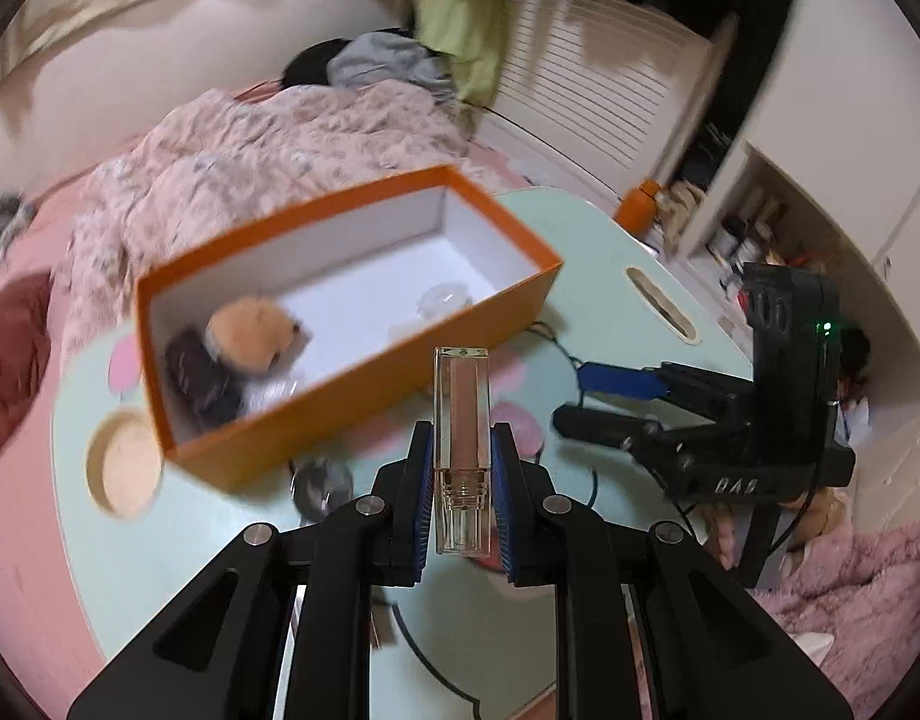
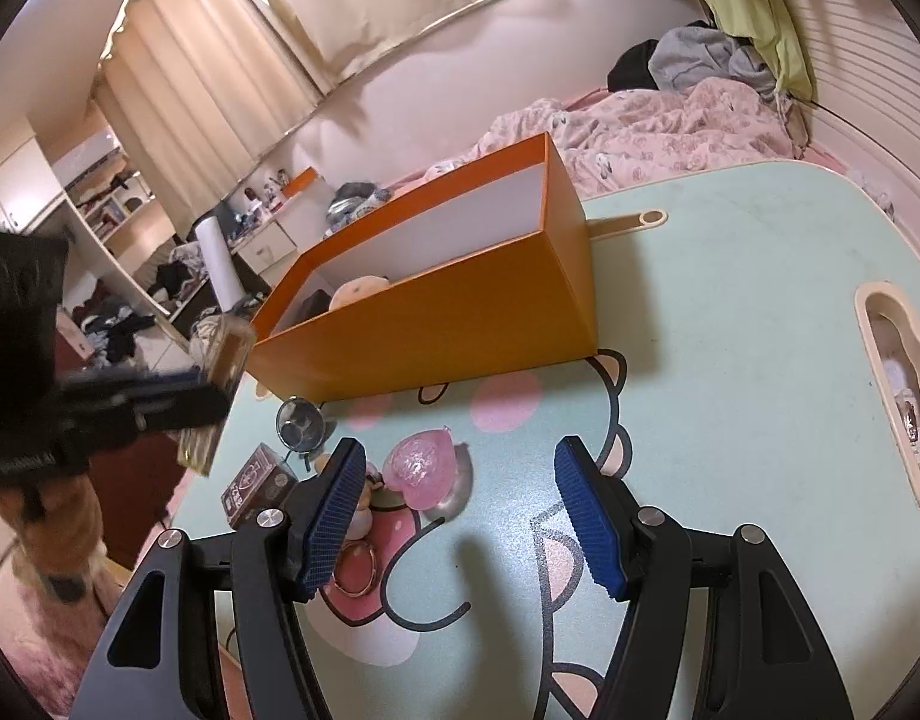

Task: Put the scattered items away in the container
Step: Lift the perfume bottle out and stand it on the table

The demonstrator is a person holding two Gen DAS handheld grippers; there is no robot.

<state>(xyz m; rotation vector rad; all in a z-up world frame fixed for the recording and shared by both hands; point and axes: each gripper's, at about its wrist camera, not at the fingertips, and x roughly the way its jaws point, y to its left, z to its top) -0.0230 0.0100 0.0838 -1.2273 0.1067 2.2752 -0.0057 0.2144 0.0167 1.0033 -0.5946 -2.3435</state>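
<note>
Two blue ribbed pads of the left gripper (image 1: 460, 480) clamp a clear, square-sided lip gloss tube (image 1: 462, 438), held upright between the black linkage arms, its peach-coloured fill showing through the plastic and its tip just short of the near long wall of an orange cardboard box (image 1: 364, 384). The box, white inside and rectangular, sits tilted across the far half of a pale mint table (image 1: 586, 228) printed with a pink cartoon figure. In the box's left end lie a tan plush toy (image 1: 250, 330) and a dark furry item (image 1: 202, 384); a clear round piece (image 1: 442, 300) rests near the middle of its floor. Toward the table's right edge the right gripper (image 1: 580, 396) reaches in low, pointing toward the box.

From the right wrist, the right gripper (image 2: 460, 516) hangs over the table's (image 2: 730, 312) near side, angled downward, its blue textured jaws spread wide with nothing between them. Just beyond its left pad lie a translucent pink heart-shaped case (image 2: 421, 468), a gold ring (image 2: 355, 570), a dark card pack (image 2: 253, 483) at the table's left edge and a small round mirror (image 2: 298, 423). The orange box (image 2: 436, 324) stands behind them with the plush toy (image 2: 358, 288) peeking over its rim. At the left, blurred, the left gripper (image 2: 214, 378) carries the clear tube (image 2: 220, 384) beside the box's near left corner.
</note>
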